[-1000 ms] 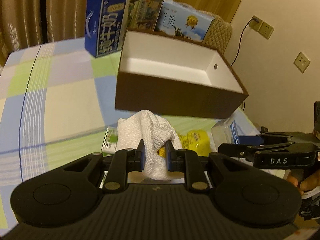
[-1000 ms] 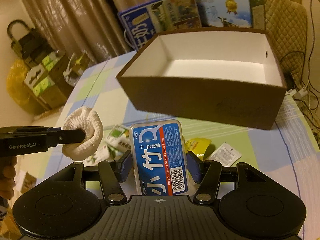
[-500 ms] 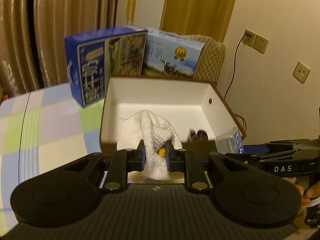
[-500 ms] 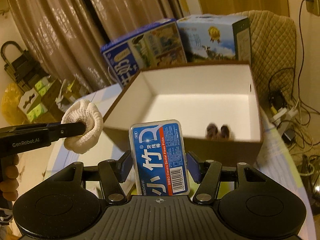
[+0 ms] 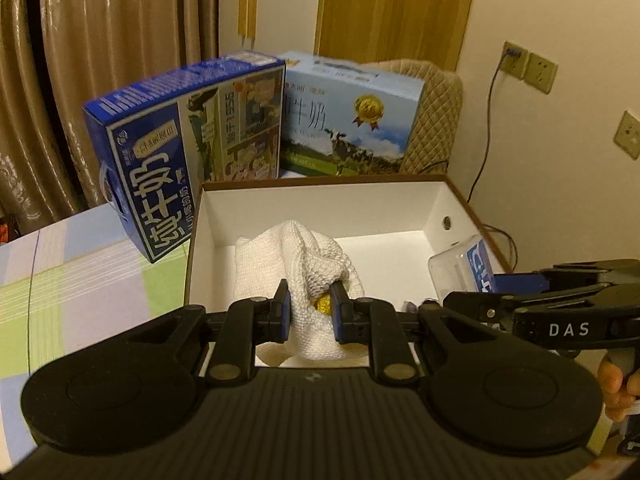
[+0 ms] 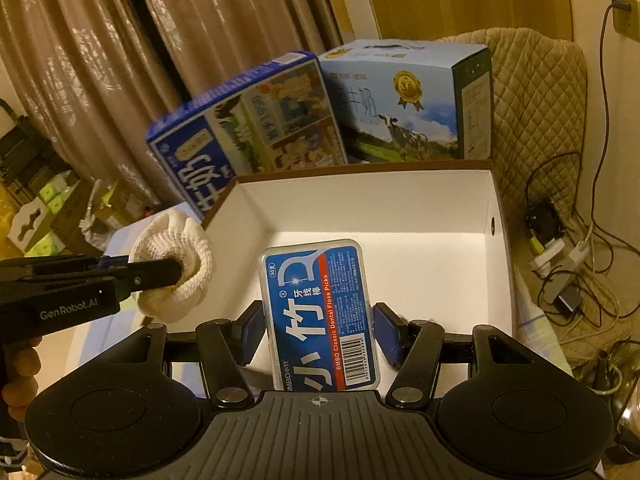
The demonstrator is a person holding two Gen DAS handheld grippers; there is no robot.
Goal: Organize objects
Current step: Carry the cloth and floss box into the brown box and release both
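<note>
My left gripper (image 5: 308, 308) is shut on a bunched white knitted cloth (image 5: 296, 256), held in the air at the near left rim of the open brown box (image 5: 460, 196) with a white inside. From the right wrist view the same cloth (image 6: 176, 268) hangs just left of the box's left wall (image 6: 240, 232). My right gripper (image 6: 318, 330) is shut on a blue and clear dental floss pick case (image 6: 316, 312), held upright over the box's near side. That case (image 5: 464, 268) shows at the right of the left wrist view.
Two blue milk cartons (image 5: 188, 148) (image 5: 352, 116) stand behind the box, against brown curtains. A quilted chair back (image 6: 536, 92) is at the right, with cables and a power strip (image 6: 560, 248) on the floor. The checked tablecloth (image 5: 80, 276) spreads to the left.
Both grippers have risen and moved forward with their loads, from low in front of the box to above its near rim. The box's floor has come into view.
</note>
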